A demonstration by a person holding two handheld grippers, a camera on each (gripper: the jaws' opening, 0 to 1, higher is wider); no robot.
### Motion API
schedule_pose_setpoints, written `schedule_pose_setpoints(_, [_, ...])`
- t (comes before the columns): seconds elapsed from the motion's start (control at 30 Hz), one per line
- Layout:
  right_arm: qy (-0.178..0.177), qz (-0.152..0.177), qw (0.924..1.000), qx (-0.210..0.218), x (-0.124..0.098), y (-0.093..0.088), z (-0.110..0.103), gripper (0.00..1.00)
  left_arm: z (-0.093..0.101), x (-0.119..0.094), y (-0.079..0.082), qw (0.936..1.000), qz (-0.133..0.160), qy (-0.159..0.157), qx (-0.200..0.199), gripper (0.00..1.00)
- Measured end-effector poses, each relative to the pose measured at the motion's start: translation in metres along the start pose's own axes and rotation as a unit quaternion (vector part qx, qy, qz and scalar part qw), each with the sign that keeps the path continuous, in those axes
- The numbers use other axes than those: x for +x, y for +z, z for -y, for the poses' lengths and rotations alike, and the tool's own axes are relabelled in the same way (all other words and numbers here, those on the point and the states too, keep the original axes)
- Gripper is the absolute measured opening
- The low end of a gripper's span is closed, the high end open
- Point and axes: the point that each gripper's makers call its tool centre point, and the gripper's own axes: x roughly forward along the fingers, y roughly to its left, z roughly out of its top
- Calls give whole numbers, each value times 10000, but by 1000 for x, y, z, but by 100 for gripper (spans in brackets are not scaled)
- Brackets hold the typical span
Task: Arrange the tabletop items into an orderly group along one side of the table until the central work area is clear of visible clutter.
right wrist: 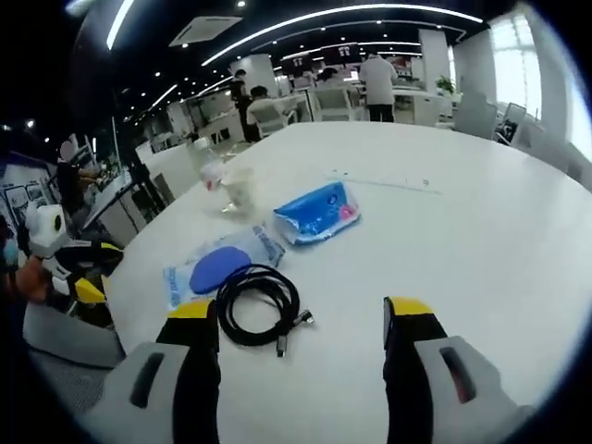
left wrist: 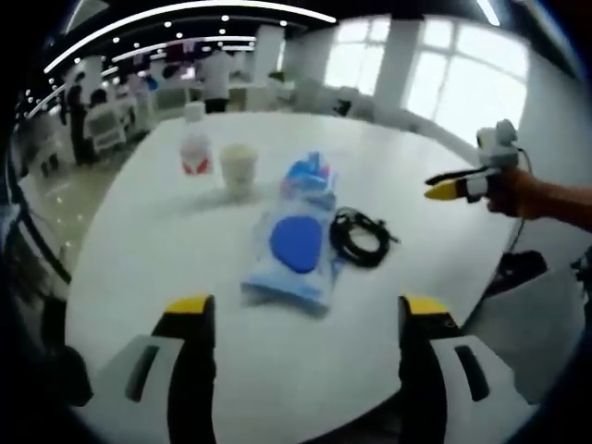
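Right gripper (right wrist: 301,319) jaws apart, coiled cable (right wrist: 257,303) just ahead between them; left gripper (left wrist: 305,314) apart, short of pouch (left wrist: 298,245).

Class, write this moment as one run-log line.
stage: before first grasp | left tongs: open, empty | right tongs: open, empty, nearest black cable | table: bottle, cup, two blue packets ungrouped

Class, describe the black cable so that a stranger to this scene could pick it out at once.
On the white round table, find the row of items. At its near end, beside the clear pouch with a blue disc, lies the black cable. It alone is black and coiled into loops.
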Motion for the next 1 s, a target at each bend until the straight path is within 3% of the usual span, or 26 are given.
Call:
schedule_pose_setpoints(0.4, [278,105,9994,-178,53,47,-2,71,-2,3,-5,9997,-160,116,144,78])
schedule_pose_setpoints(1.0, [434,-59,9980,-453,96,67,5,71,-12,0,-7,9996,-103,272,-32,78])
